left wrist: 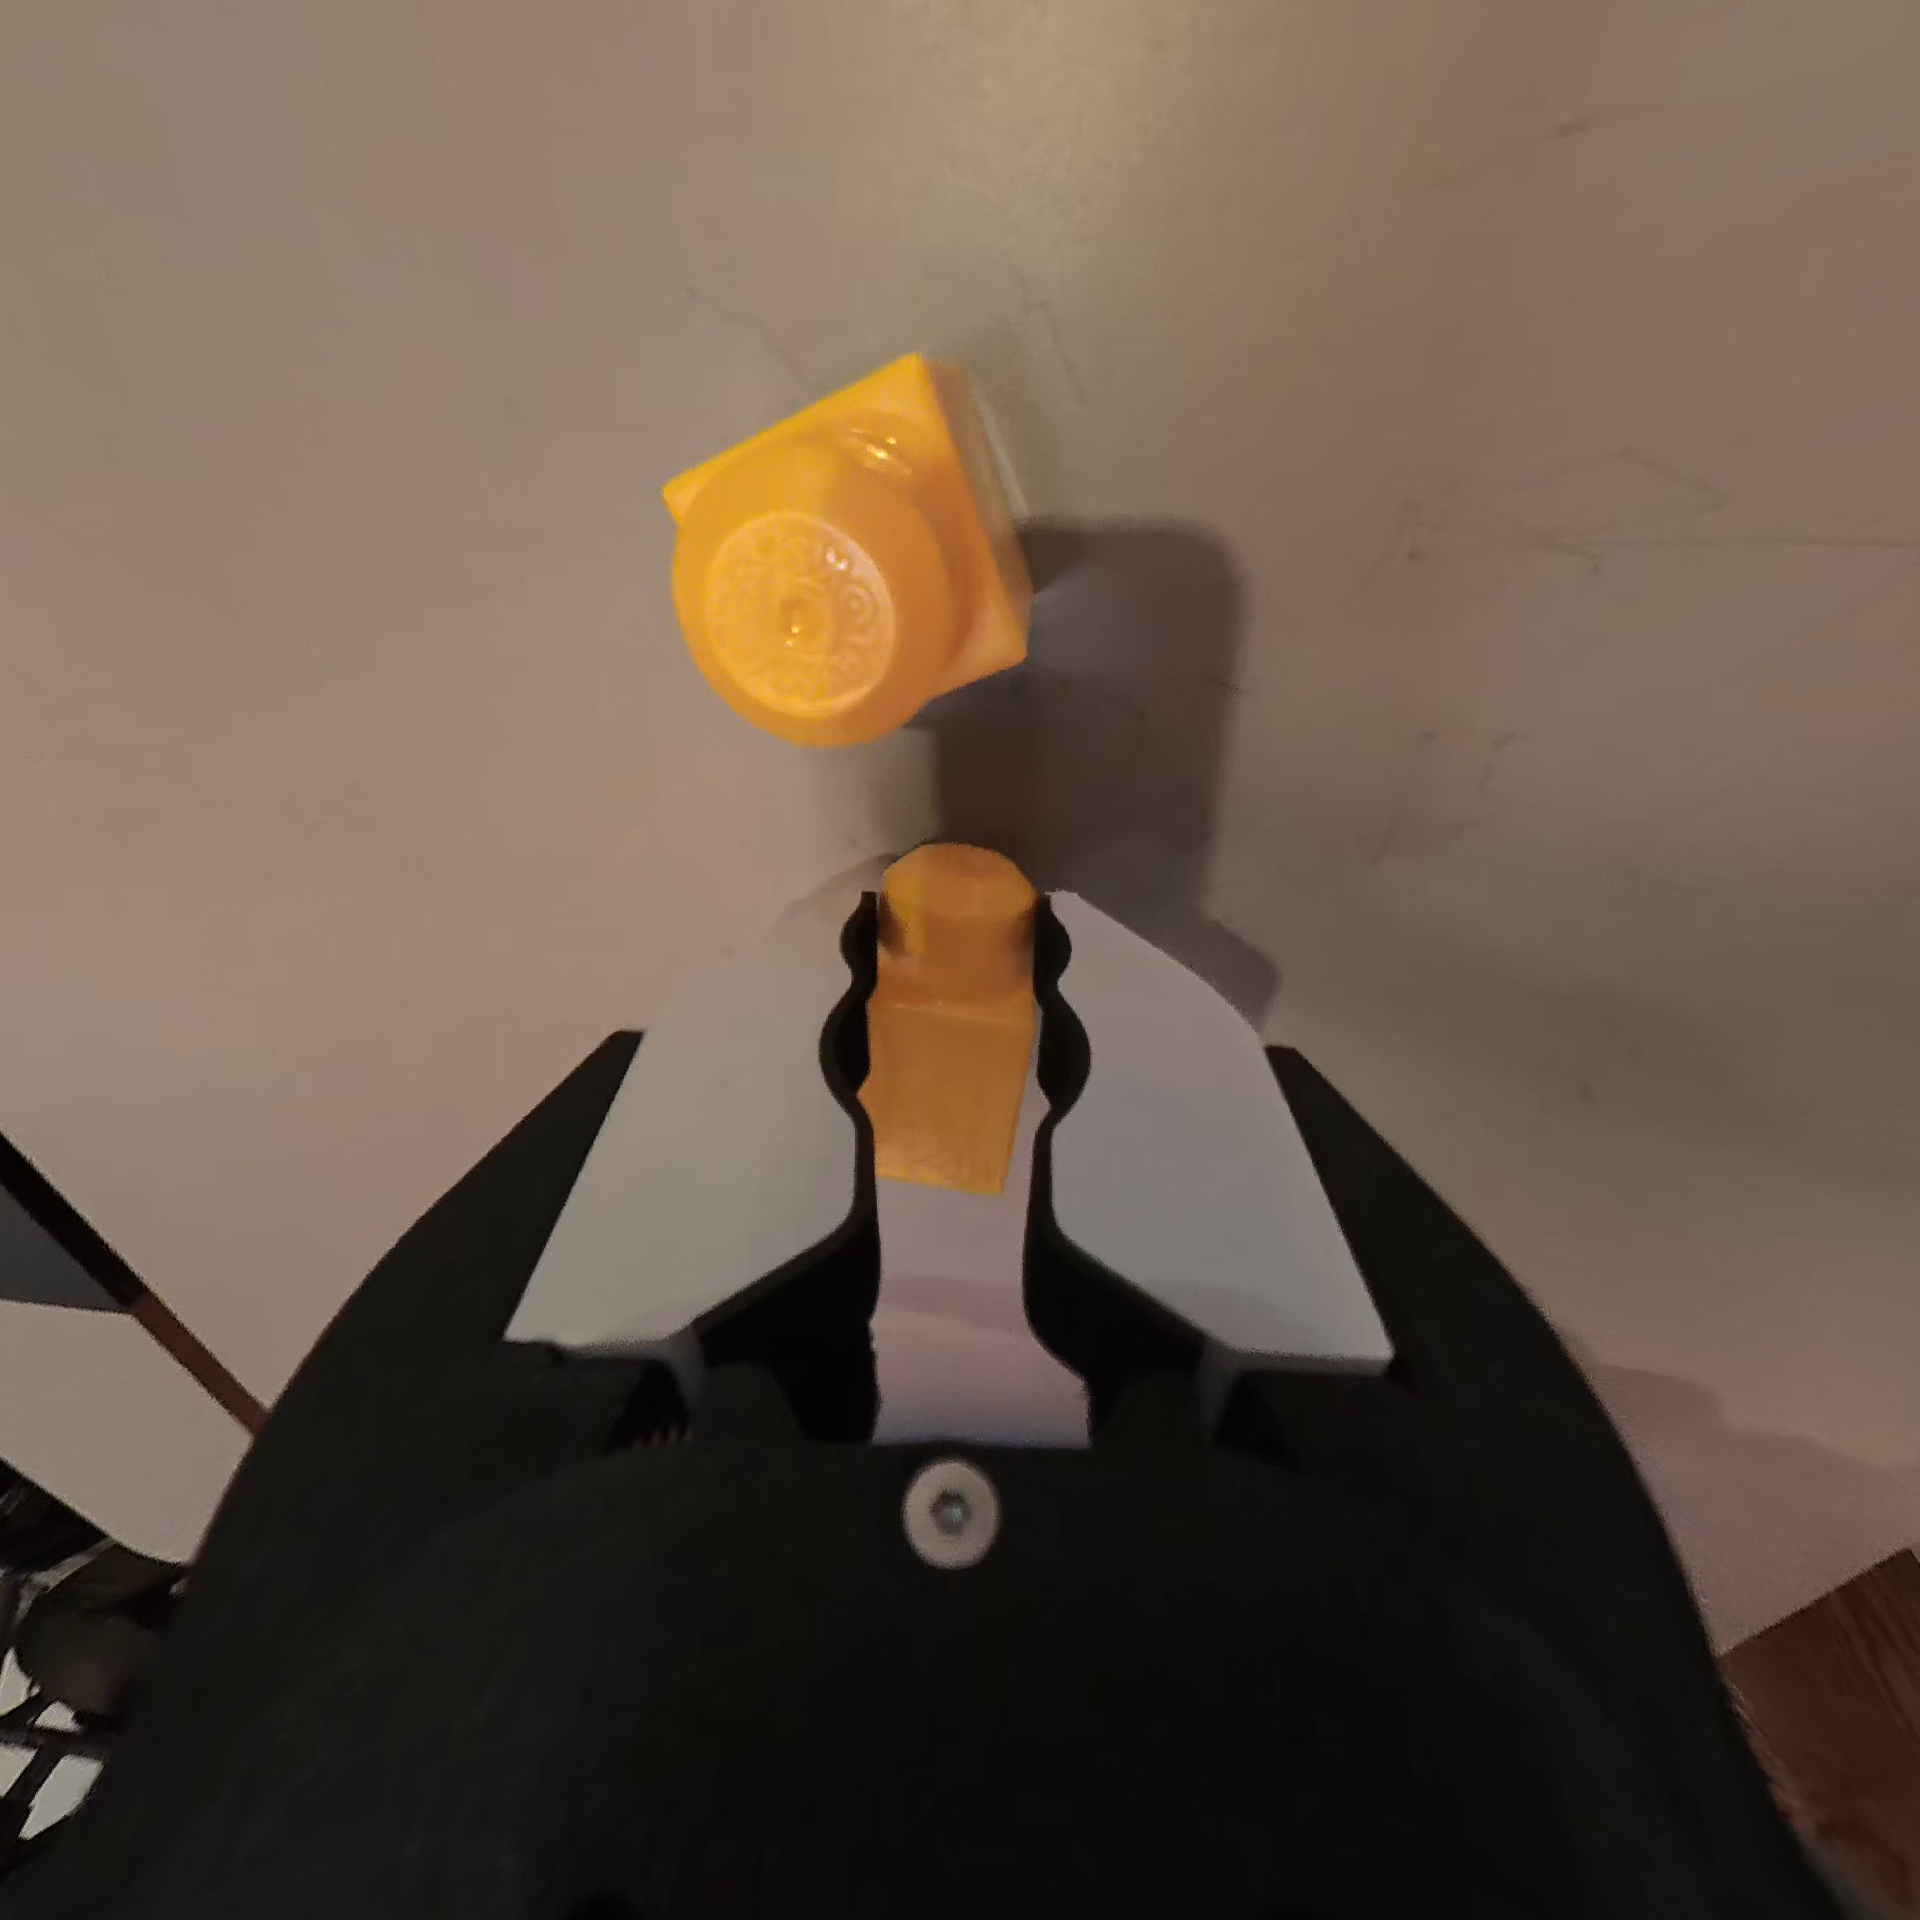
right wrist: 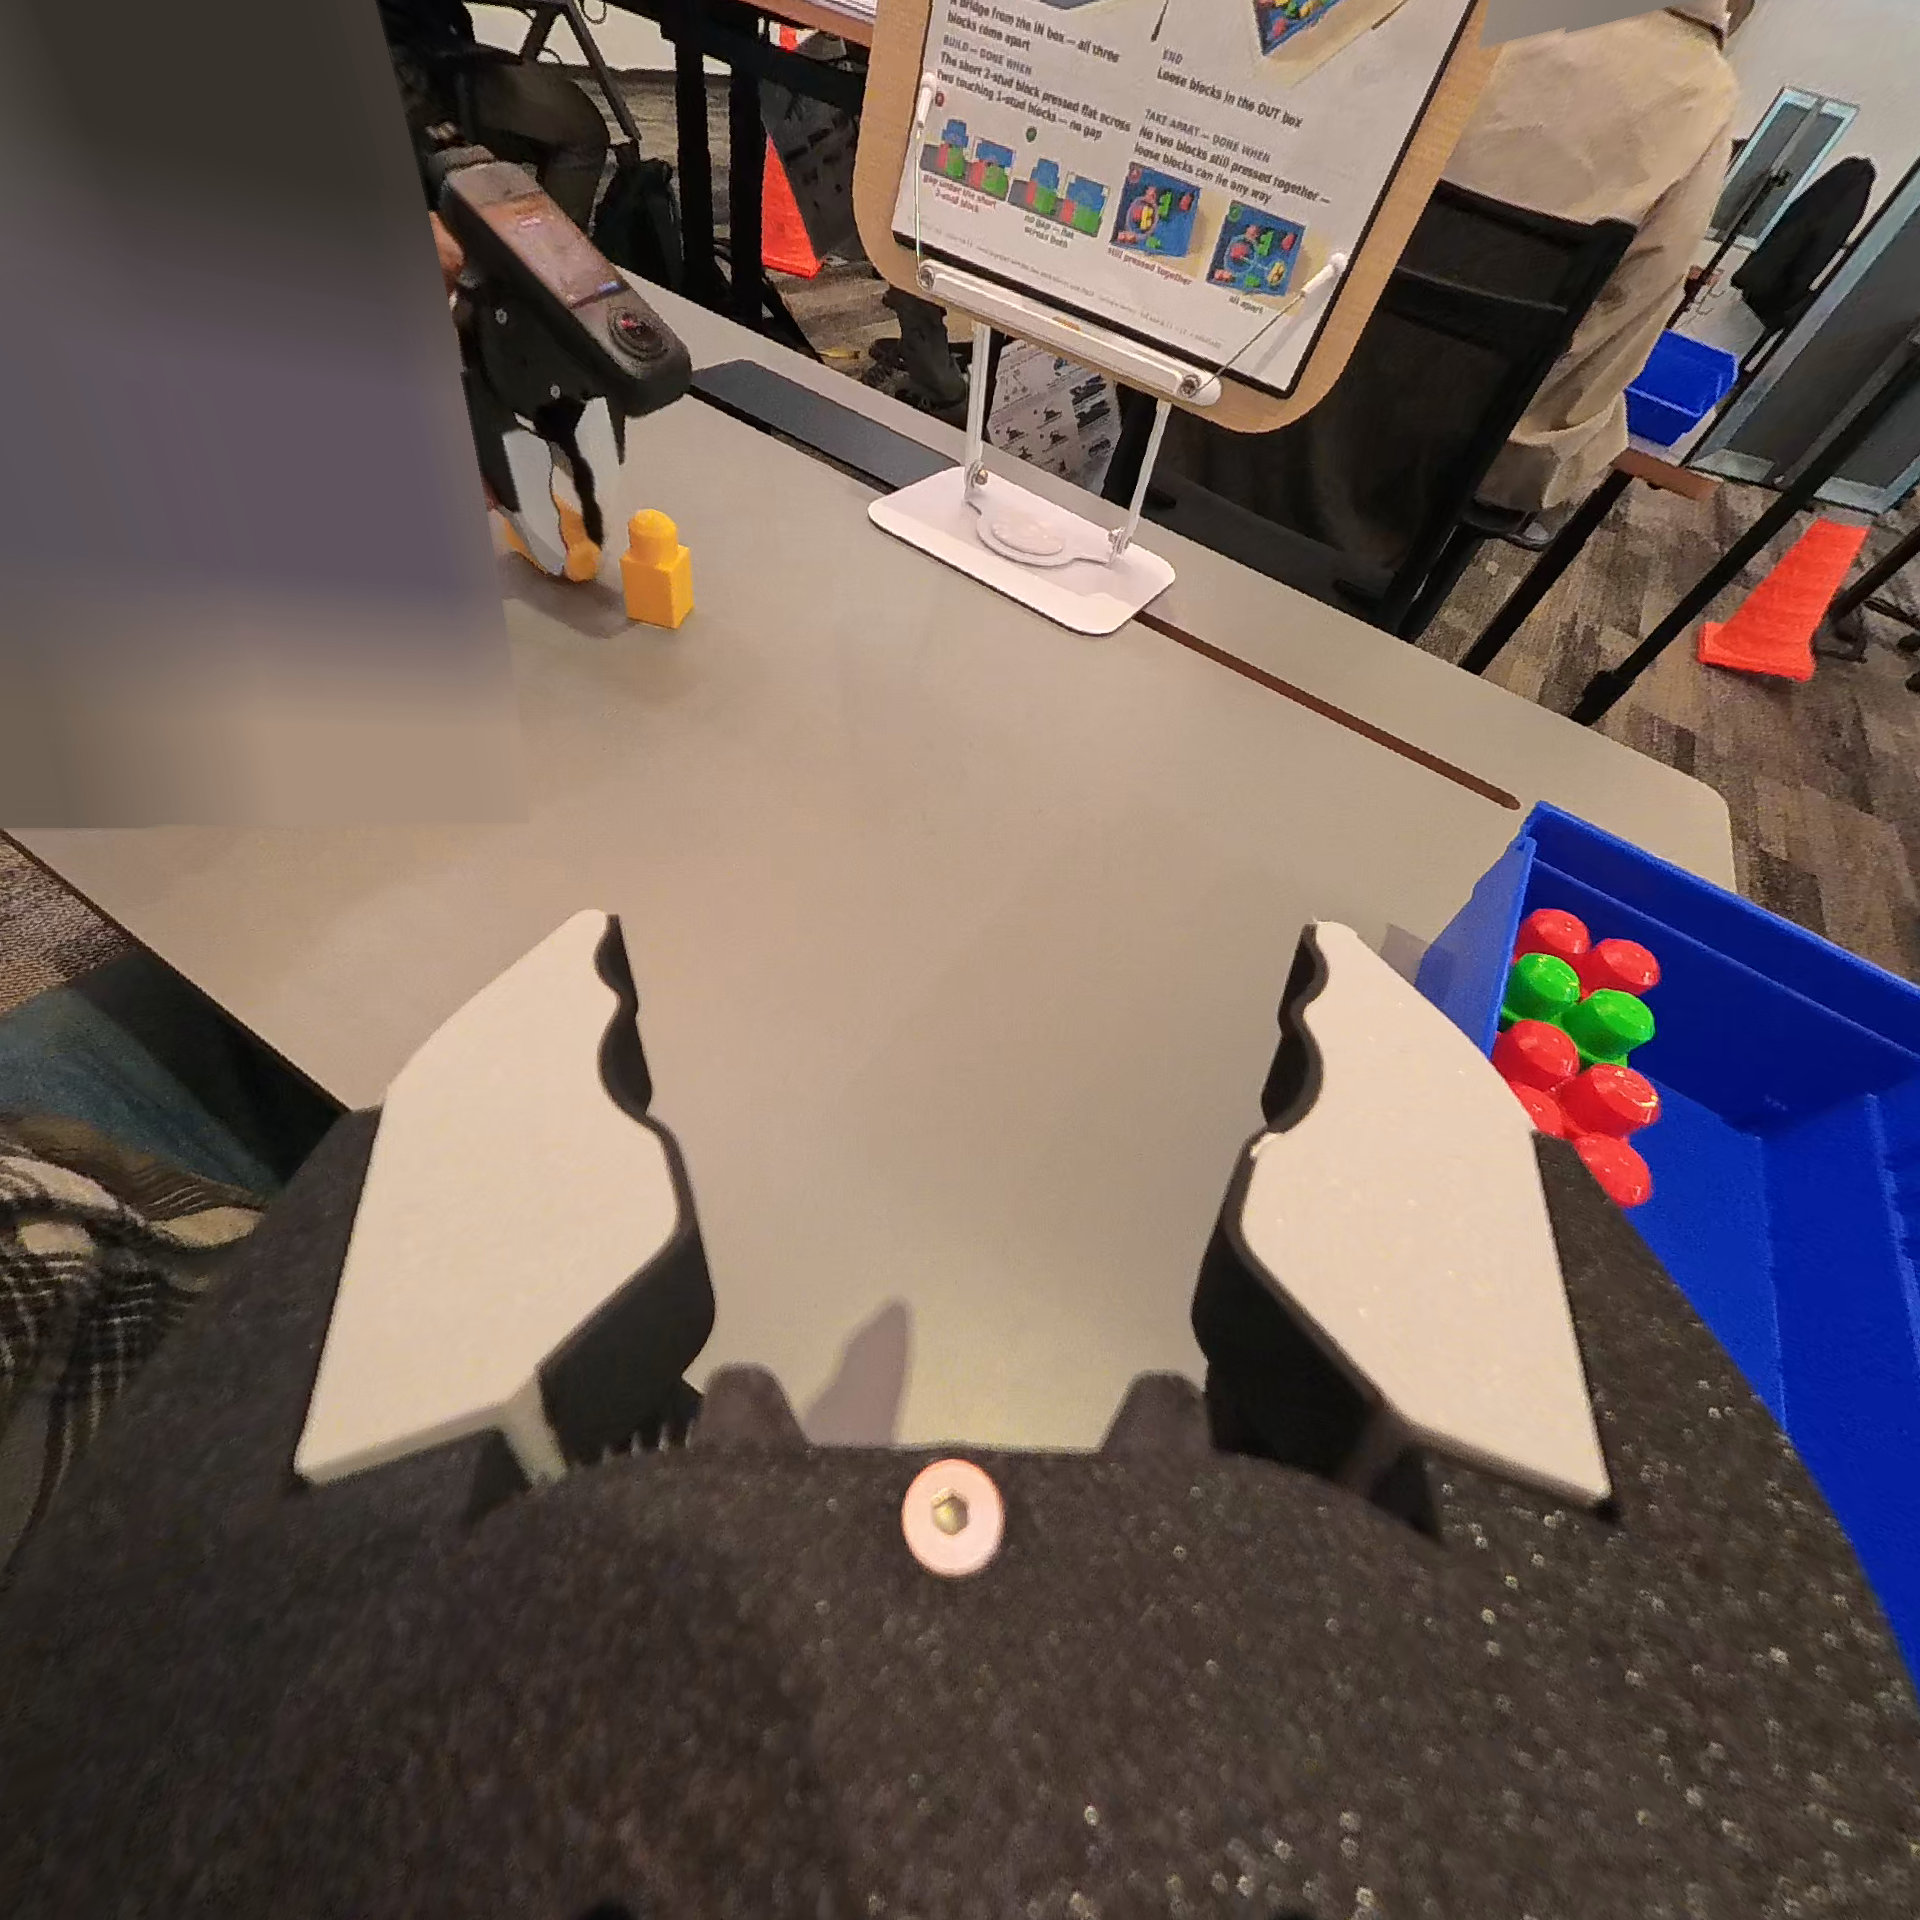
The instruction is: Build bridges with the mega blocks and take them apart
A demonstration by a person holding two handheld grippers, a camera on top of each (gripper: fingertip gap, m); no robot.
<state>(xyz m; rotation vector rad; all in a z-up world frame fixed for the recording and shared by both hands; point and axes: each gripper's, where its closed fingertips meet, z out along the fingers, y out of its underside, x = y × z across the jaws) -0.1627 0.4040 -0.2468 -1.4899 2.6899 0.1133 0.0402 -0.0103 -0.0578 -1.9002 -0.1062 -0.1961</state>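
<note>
grey table (right wrist: 935,779) serves as the work surface in a busy room, with an instruction card on a white stand (right wrist: 1023,540) at its far edge for reference and a blue bin (right wrist: 1787,1039) of red and green blocks (right wrist: 1579,1049) at its right corner, within reach as supply. left gripper (left wrist: 956,904) has its jaws closed on a yellow one-stud block (left wrist: 951,1070), carried stud-forward just above the table and near a second yellow one-stud block (left wrist: 842,566) standing upright, probably so the two can sit side by side as bridge supports. right gripper (right wrist: 956,997) hovers over bare table, jaws spread wide and empty, likely positioned to fetch the spanning block from the bin.
</note>
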